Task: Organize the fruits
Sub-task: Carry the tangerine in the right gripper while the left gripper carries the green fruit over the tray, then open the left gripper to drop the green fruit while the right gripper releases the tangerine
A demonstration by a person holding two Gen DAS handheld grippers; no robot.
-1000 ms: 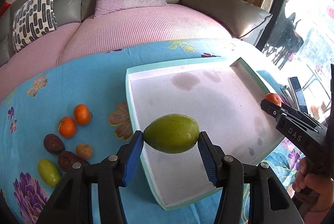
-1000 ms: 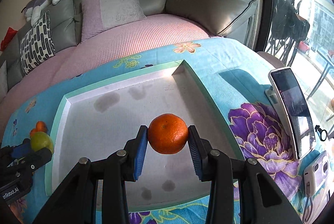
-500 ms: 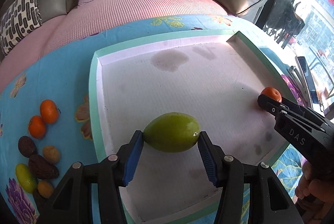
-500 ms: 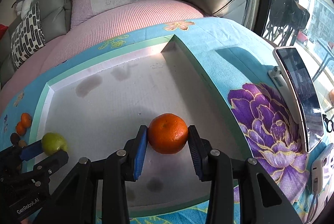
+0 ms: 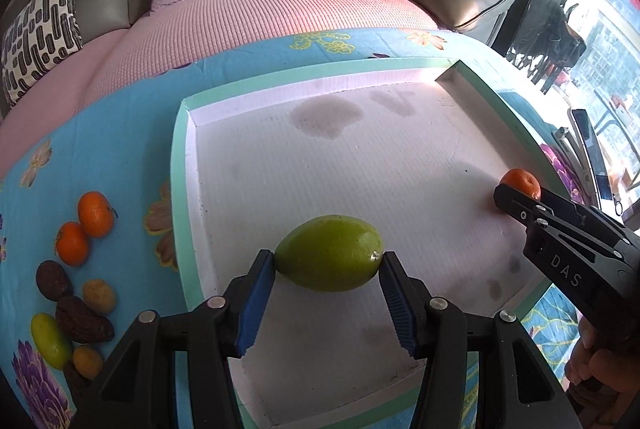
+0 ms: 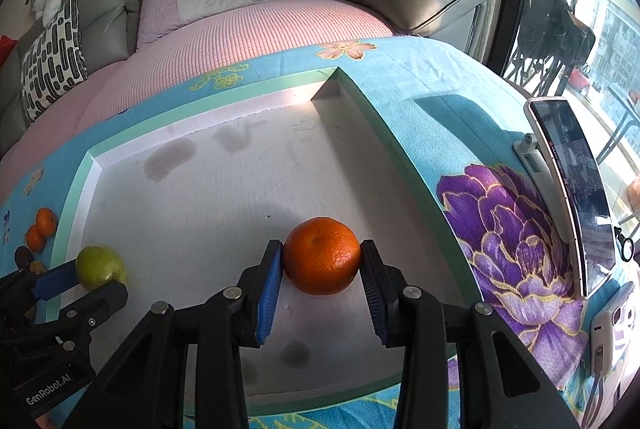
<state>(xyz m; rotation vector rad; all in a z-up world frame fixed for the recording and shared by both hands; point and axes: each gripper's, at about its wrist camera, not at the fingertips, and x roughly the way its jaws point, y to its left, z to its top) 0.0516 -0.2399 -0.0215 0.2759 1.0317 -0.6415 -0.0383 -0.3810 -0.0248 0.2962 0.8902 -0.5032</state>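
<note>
A: Left wrist view first: the tray [image 5: 182, 165] fills far more of my sight than a second ago. Then its near corner sat under my left claw [image 5: 328, 289]; now the white floor spreads all around it. So I have carried both fruits in over the rim.

B: And the claws themselves?

A: No change there. The left claw is clamped on the mango [image 5: 329, 253], end to end, low over the tray's near left part. The right claw [image 6: 322, 279] is clamped on the orange [image 6: 322, 255], low over the near right part, just beside the right wall. I cannot tell whether either fruit touches the floor yet.

B: What does that mean for the job?

A: I judge the carrying is nearly over, and setting down and letting go is what is left. The tray holds nothing loose so far.

B: Does one camera give you something the other misses?

A: Yes. The left view shows the whole pile waiting on the cloth [image 5: 100, 133]: two oranges [image 5: 86, 227], dark fruits [image 5: 82, 319], a small yellow-green one [image 5: 50, 341], a few little brown ones. The right view catches only the edge of that heap, but it alone shows the phone [image 6: 572, 189] on its stand clearly, and a small white device [image 6: 612, 333] beside it.

B: And each claw sees the other?

A: Each sees the other from the side, fruit at its tip.
</note>
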